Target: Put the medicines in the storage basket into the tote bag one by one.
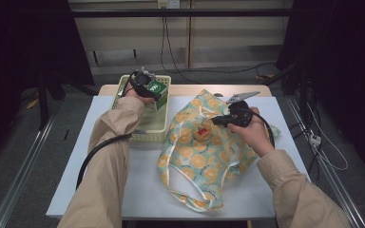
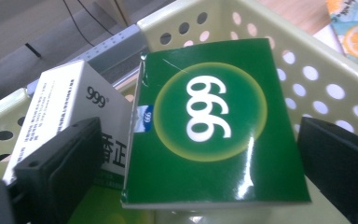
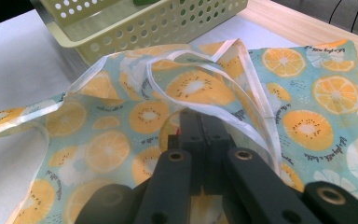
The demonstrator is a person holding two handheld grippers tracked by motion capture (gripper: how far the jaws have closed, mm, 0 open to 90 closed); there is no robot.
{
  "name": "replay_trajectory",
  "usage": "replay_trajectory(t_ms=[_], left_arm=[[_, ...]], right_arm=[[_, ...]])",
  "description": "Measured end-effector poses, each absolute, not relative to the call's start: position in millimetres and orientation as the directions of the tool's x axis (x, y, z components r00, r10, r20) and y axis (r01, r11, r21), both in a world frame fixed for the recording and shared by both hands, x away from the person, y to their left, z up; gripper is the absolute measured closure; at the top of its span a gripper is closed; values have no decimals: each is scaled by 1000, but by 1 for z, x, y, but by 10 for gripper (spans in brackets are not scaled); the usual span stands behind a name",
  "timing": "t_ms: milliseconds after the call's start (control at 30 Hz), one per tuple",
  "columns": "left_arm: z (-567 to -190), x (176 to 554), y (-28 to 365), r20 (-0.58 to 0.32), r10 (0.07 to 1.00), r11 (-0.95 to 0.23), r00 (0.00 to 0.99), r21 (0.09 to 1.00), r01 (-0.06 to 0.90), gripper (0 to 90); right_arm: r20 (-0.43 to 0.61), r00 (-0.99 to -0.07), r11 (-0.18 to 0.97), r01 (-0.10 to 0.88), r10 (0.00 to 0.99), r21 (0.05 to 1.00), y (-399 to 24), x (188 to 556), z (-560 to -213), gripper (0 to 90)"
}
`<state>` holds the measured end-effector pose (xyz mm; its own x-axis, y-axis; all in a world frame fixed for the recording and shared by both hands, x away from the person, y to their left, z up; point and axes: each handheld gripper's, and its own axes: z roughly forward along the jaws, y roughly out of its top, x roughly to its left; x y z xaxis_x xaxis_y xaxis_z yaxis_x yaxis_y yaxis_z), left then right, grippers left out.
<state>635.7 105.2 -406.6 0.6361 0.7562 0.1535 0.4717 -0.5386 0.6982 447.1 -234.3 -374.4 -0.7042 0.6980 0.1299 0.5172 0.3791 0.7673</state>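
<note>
Black jaws of the left gripper rise from the lower corners of the left gripper view and stand wide apart, one on each side of the green box marked 999; neither pad presses on it, so nothing is held. No earlier stage is shown. Box position: propped on edge inside the pale yellow basket, at centre frame, with a white box just beside it at left. In the high view the left gripper hangs over the same basket at upper centre-left, green box beneath it.

Handling, as judged: a thin carton, probably light, stiff along its edges but easily dented on the broad faces; the glossy print may slip. Take hold across the two narrow side edges, pads flat and square.

Right gripper, lower centre of the right gripper view: jaws shut together with a fold of the fruit-print bag caught between the tips. That bag lies spread over the white table, soft and limp, right of centre in the high view.
</note>
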Motion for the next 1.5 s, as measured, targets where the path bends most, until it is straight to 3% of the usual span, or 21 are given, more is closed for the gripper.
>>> replay_trajectory(t_ms=[300, 500, 800, 1033, 1500], left_arm=[[-407, 630, 94, 193, 714, -596, 673, 671, 441, 84], [-416, 629, 104, 54, 772, -496, 634, 674, 547, 141], [-410, 617, 101, 82, 790, -503, 608, 654, 565, 162], [-388, 598, 118, -5, 802, -448, 598, 658, 605, 164], [-326, 533, 129, -38, 699, -482, 714, 713, 509, 164]], right_arm=[[131, -703, 378, 519, 699, 766, -233, 449, -377, 900], [132, -704, 372, 514, 698, 773, -233, 447, -375, 900], [132, -699, 368, 517, 703, 773, -236, 446, -377, 900], [130, -684, 359, 524, 718, 772, -239, 444, -380, 900], [124, -661, 345, 531, 740, 774, -235, 444, -381, 900]])
